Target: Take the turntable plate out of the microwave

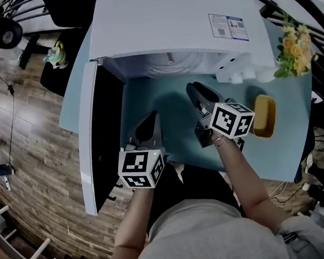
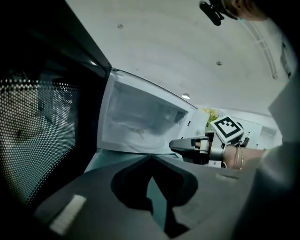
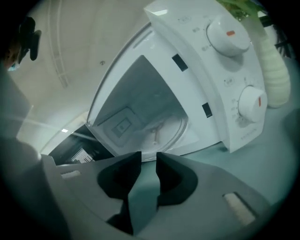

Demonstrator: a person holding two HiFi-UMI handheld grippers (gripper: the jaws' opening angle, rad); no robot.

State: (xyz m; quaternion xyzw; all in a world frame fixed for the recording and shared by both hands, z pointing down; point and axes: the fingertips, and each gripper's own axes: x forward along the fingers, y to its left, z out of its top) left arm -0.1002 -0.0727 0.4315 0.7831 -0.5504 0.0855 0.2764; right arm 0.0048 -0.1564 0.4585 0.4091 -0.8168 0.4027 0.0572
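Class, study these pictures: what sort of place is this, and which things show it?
Probably a lab or office corner staged as a kitchen: a white microwave stands open on a pale blue table, with a wheeled chair base and loose cables on the wood floor.

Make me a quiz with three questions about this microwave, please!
1. Where is the turntable plate? A in a sink; B inside the microwave; C on a stove.
2. How many dials does the microwave have? A one; B two; C four.
3. The door is: A swung open; B shut; C missing.

Answers: 1 B, it lies in the cavity. 2 B, two round dials show on the panel. 3 A, it stands out to the side with the cavity exposed.
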